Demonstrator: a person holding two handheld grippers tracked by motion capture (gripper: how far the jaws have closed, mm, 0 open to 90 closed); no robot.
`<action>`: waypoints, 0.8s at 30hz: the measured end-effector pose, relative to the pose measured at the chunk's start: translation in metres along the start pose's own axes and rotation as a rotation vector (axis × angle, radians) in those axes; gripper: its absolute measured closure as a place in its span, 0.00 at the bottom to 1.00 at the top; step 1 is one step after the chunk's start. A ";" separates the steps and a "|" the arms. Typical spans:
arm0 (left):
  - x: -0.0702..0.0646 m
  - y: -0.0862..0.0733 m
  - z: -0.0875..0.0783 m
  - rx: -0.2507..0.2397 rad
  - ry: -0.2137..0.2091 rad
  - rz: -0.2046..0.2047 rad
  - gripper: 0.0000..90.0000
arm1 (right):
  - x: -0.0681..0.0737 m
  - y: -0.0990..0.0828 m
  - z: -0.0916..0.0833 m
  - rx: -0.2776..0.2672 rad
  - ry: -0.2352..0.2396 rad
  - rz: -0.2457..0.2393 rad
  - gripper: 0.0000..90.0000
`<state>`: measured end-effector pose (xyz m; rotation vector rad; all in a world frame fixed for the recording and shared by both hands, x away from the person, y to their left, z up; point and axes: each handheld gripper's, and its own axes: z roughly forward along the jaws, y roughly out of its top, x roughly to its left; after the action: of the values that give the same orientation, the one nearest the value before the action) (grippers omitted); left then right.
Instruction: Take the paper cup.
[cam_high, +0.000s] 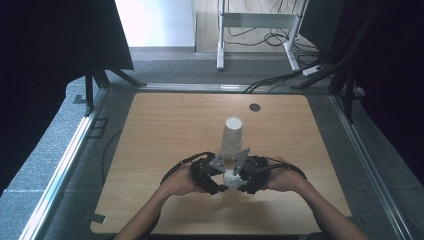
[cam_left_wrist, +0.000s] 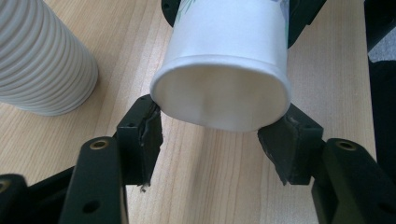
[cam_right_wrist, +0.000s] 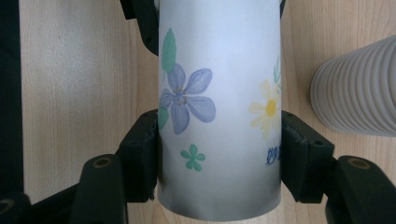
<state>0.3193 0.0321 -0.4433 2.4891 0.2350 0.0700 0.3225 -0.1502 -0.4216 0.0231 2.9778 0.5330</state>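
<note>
- Flowered paper cup (cam_right_wrist: 219, 107) held on its side low over the counter (cam_high: 165, 135), between both grippers, near its front edge.
- Left gripper (cam_left_wrist: 210, 135) pinching the cup at its open rim, pads on both sides.
- Right gripper (cam_right_wrist: 219, 158) clamped on the cup's wall near the base end, pads touching both sides.
- Stack of ribbed white cups (cam_high: 232, 137) upright just behind the grippers, apart from the held cup.

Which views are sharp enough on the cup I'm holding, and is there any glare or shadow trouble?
High view: dim and soft, paper cup small between the grippers. Left gripper view: rim crisp, no glare. Right gripper view: flower print sharp, cup's near end shaded grey.
</note>
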 end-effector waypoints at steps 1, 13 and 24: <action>0.000 0.000 0.000 0.000 0.000 0.000 0.42 | 0.000 0.000 0.000 0.000 0.000 0.000 0.42; 0.008 -0.006 -0.021 -0.188 -0.029 -0.134 0.15 | -0.005 -0.022 -0.017 -0.230 0.023 0.112 0.42; 0.008 -0.010 -0.030 -0.299 -0.053 -0.177 0.15 | 0.000 -0.043 -0.026 -0.448 0.005 0.193 0.42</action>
<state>0.3223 0.0593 -0.4256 2.1612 0.3916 -0.0326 0.3199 -0.1995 -0.4126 0.2700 2.8023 1.2086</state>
